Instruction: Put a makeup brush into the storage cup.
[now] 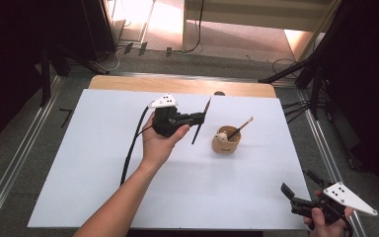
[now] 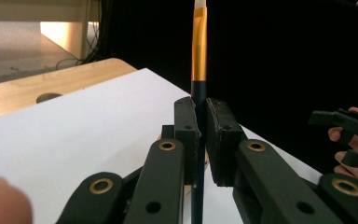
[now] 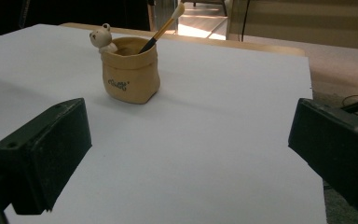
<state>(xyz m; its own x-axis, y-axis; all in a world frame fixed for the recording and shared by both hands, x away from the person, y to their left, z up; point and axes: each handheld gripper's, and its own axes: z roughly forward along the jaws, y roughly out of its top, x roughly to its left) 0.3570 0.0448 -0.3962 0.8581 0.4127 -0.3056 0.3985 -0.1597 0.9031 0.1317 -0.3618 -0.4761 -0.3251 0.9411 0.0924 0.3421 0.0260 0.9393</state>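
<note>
My left gripper hovers above the middle of the white sheet, shut on a dark-handled paintbrush. In the left gripper view the brush stands upright between the pressed pads, with its gold ferrule above them. Just right of it sits a small tan pot with a bear figure on its rim. A second brush leans in that pot. My right gripper stays at the sheet's near right corner, jaws wide apart and empty. In the right gripper view the pot stands ahead between the jaws, well beyond them.
A white sheet covers most of the wooden table. A black cable trails from the left gripper toward the near edge. Dark stands and cables line the floor on both sides.
</note>
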